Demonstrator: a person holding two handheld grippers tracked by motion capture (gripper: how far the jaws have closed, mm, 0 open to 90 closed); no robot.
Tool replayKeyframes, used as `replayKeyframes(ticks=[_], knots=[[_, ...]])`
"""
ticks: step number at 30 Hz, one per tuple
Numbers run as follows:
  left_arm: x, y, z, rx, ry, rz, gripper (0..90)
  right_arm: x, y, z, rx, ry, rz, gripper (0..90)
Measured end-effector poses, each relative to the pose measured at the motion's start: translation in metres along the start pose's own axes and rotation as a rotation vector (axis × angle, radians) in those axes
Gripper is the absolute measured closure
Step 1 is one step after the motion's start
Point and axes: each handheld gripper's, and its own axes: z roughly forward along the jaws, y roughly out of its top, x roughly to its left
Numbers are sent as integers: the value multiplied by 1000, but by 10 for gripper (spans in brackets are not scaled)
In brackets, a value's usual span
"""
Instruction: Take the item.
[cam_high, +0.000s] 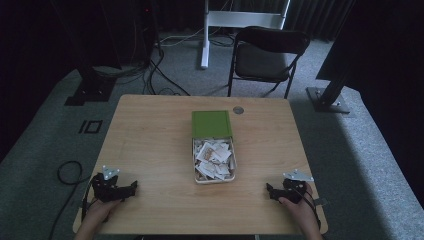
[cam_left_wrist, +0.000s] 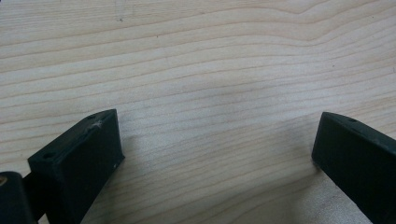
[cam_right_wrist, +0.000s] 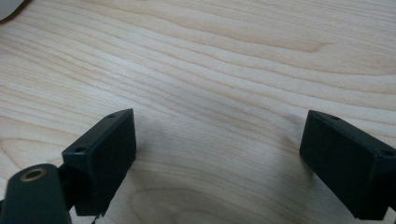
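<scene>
A white tin (cam_high: 195, 167) full of small paper packets (cam_high: 214, 158) sits in the middle of the wooden table (cam_high: 150, 135). Its green lid (cam_high: 211, 123) lies slid back over the tin's far end. My left gripper (cam_high: 131, 188) rests near the table's front left corner, held by a hand. Its jaws stand wide apart over bare wood, gripper (cam_left_wrist: 215, 149) open. My right gripper (cam_high: 269, 190) lies near the front right corner, also held in a hand. In the right gripper view the gripper (cam_right_wrist: 219, 144) is open with nothing between the jaws.
A small round grey disc (cam_high: 238, 110) lies at the table's far edge. Behind the table stand a black folding chair (cam_high: 267, 55) and a white stand (cam_high: 205, 35). Cables (cam_high: 67, 172) trail on the carpet at the left.
</scene>
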Motion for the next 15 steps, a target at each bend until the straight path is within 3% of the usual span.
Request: replayKeyframes(ticks=[15], knots=[[1,0,0,4,-6,13,23,1,0,-1,0,-9,9,108]])
